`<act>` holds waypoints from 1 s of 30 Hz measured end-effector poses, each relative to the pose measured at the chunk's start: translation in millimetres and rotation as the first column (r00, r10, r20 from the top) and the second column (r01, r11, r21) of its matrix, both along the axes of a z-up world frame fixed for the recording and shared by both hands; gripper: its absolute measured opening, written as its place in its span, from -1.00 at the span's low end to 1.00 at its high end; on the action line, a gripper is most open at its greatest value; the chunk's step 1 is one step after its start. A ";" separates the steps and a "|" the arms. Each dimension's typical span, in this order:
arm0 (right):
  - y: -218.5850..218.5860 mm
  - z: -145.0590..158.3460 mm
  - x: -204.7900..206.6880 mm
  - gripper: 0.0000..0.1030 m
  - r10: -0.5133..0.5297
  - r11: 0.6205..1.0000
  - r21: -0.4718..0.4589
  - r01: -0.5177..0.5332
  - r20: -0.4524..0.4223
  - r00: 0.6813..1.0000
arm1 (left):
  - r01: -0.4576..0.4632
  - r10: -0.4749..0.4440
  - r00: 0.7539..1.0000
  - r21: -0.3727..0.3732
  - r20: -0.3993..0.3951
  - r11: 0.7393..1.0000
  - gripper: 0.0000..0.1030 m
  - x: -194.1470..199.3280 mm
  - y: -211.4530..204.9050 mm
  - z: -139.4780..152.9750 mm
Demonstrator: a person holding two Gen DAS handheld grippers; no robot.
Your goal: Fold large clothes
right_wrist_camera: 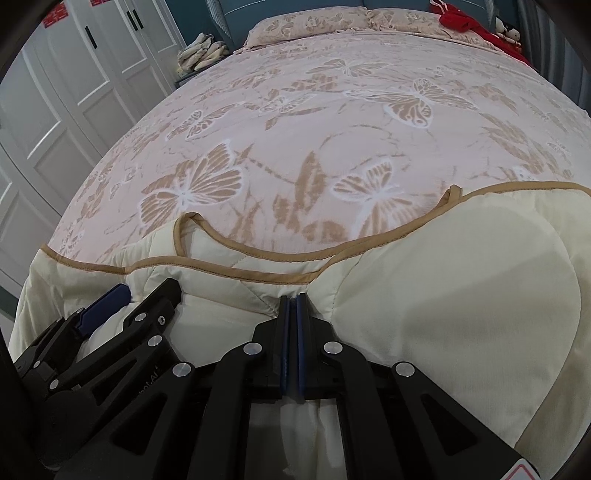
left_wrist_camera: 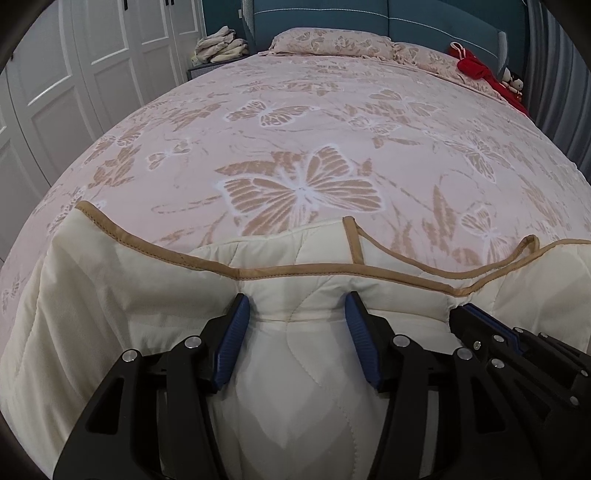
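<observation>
Our left tongs [left_wrist_camera: 297, 306] stand apart around the cream quilt [left_wrist_camera: 122, 280]; our right tongs [right_wrist_camera: 292, 301] clamp its tan-bound edge on the bed [left_wrist_camera: 295, 129].

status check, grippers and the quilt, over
Left gripper open, bunched cream quilt between its jaws. Right gripper shut on quilt near the tan trim. Bed ahead, nothing in the way.

White wardrobe doors [left_wrist_camera: 92, 66] flank a bed [left_wrist_camera: 295, 129] (teal headboard [left_wrist_camera: 332, 22]).
</observation>
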State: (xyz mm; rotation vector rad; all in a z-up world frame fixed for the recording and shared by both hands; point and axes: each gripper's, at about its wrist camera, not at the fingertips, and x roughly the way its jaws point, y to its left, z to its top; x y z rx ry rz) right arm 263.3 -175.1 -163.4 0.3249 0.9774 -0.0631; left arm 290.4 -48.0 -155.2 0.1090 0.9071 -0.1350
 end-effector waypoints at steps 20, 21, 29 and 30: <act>-24.1 57.7 -16.0 -0.79 -0.136 0.990 0.031 0.136 0.024 0.990 | -0.109 0.079 0.991 -0.310 -0.106 0.944 0.16 -20.1 114.5 74.7; -24.9 67.7 -23.7 -0.79 -0.133 0.991 0.032 0.132 0.031 0.991 | -0.127 0.097 0.989 -0.322 -0.108 0.938 0.20 -26.6 131.0 80.7; 15.6 89.8 -107.8 -0.79 -0.018 0.998 0.062 0.018 0.004 1.000 | -0.262 0.189 0.955 -0.354 -0.228 0.898 0.44 -97.2 230.4 62.8; 24.1 85.8 -116.6 -0.79 -0.008 0.997 0.075 0.009 -0.011 1.000 | -0.262 0.177 0.953 -0.374 -0.246 0.890 0.47 -103.2 232.9 57.1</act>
